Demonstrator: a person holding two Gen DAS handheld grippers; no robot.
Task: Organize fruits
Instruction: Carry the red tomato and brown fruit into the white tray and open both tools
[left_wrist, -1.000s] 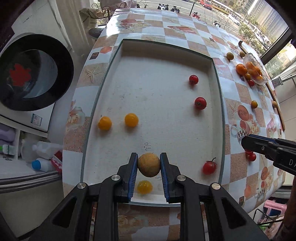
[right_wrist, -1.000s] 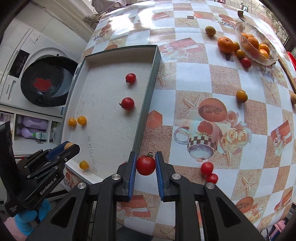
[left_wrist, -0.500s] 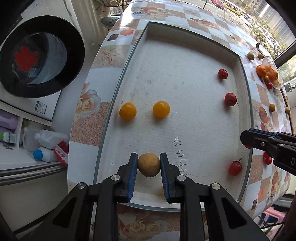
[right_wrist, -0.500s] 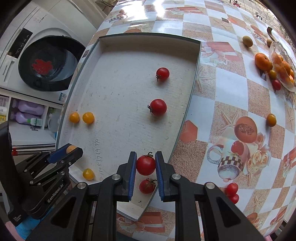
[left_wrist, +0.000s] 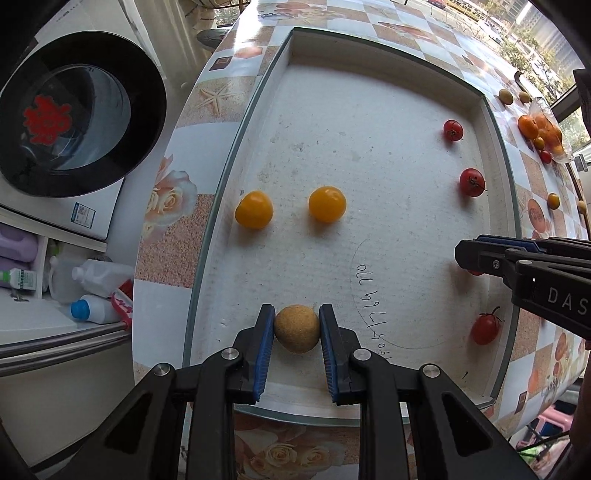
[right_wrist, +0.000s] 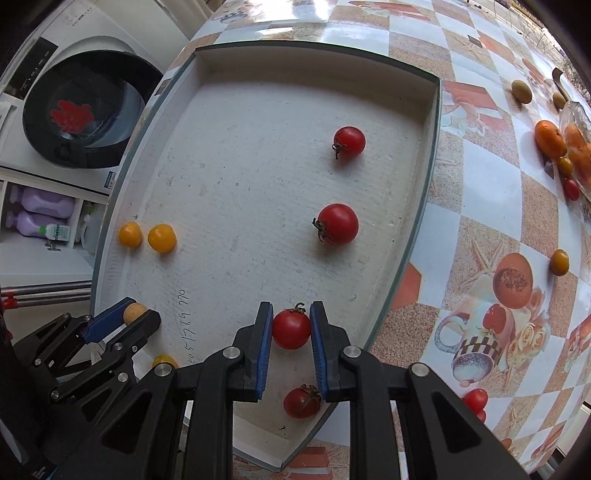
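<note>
Both tools black plastic – left tool (left_wrist: 297, 328), right tool (right_wrist: 291, 328) – blue pads, silver screws, white lettering.

— Where did everything sit?
— A tray (right_wrist: 424, 177) lay on the tabletop (right_wrist: 480, 177), a washing machine (left_wrist: 74, 122) beyond its left edge. Two small fruits (left_wrist: 253, 209) sat side by side at the tray's left wall; three tomatoes (right_wrist: 338, 224) lined its right side.
— And the tongs?
— Left tongs (left_wrist: 296, 329) over the near-left corner, right tongs (right_wrist: 291, 328) over the near-right. A bowl (right_wrist: 576, 147) stood far right.
</note>
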